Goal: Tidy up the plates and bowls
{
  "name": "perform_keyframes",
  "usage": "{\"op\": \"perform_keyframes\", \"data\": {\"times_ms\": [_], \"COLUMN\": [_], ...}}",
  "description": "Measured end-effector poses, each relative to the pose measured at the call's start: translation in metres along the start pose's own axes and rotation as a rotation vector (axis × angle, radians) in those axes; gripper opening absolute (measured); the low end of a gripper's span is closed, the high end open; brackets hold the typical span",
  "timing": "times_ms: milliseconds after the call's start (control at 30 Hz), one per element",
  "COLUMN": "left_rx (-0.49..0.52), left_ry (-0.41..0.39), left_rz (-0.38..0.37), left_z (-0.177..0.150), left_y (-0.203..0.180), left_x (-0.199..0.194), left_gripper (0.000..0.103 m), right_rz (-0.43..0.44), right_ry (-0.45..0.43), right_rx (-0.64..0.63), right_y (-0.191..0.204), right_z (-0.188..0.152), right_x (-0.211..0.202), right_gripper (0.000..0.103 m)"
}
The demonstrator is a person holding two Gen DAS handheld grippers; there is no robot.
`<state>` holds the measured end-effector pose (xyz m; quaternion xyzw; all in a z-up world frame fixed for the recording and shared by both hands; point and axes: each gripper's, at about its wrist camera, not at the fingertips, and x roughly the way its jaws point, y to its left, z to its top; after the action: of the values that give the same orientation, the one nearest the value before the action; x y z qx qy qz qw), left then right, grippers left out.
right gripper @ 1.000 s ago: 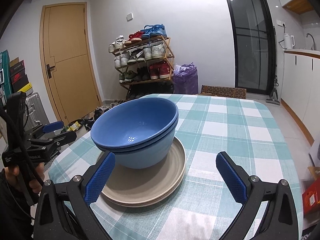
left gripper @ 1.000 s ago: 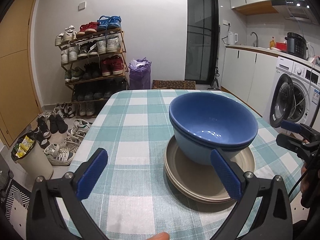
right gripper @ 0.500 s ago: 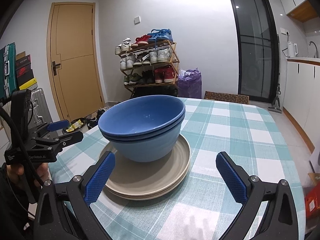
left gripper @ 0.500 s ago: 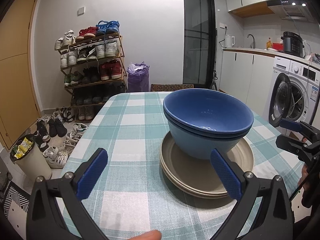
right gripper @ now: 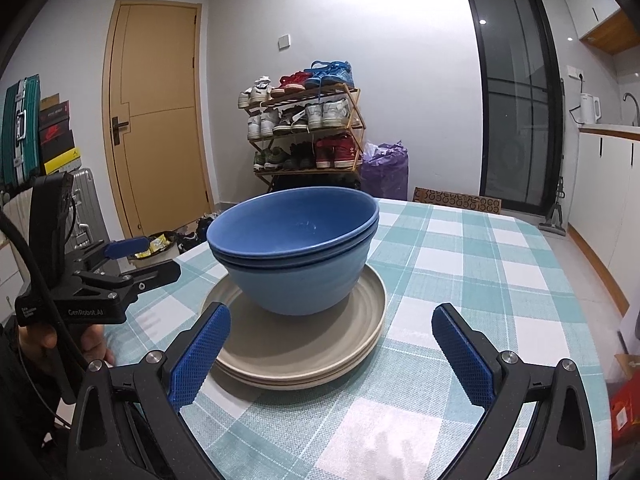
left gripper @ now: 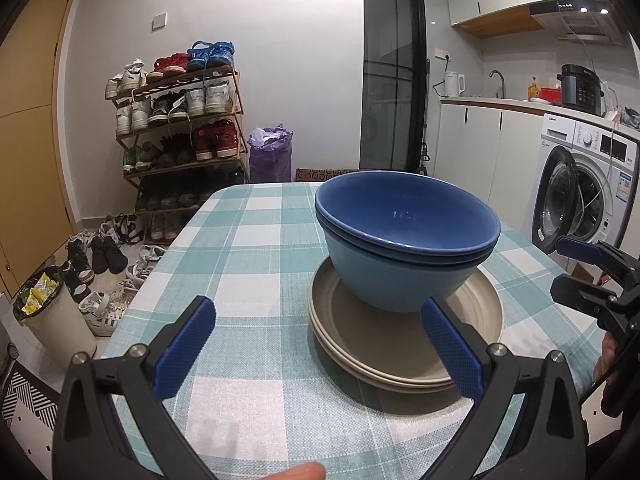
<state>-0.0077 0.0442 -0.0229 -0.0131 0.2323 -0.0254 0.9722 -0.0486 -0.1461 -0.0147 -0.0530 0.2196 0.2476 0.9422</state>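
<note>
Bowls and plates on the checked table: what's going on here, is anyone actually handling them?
Nobody is touching them right now. Two blue bowls sit nested on a stack of beige plates on the table. A person holds a gripper in each hand; the left gripper and right gripper are both open, empty and short of the stack, one on each side of it. The stacking looks done.

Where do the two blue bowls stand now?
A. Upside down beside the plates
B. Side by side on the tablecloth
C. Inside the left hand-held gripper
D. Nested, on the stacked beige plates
D: the blue bowls sit nested, upright, on the beige plates.
</note>
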Motion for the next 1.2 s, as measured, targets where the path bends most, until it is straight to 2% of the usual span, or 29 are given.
{"op": "perform_keyframes", "data": {"times_ms": [1200], "left_rx": [-0.001], "left_ry": [0.001], "left_rz": [-0.027], "left_z": [-0.0079], "left_y": [0.0002], "left_x": [0.0031], "left_gripper": [0.103], "right_rz": [0.015], "right_ry": [-0.006], "right_rx": [-0.019], "right_y": [0.0035], "right_z": [-0.0077], "right_x": [0.0024], "right_gripper": [0.102]}}
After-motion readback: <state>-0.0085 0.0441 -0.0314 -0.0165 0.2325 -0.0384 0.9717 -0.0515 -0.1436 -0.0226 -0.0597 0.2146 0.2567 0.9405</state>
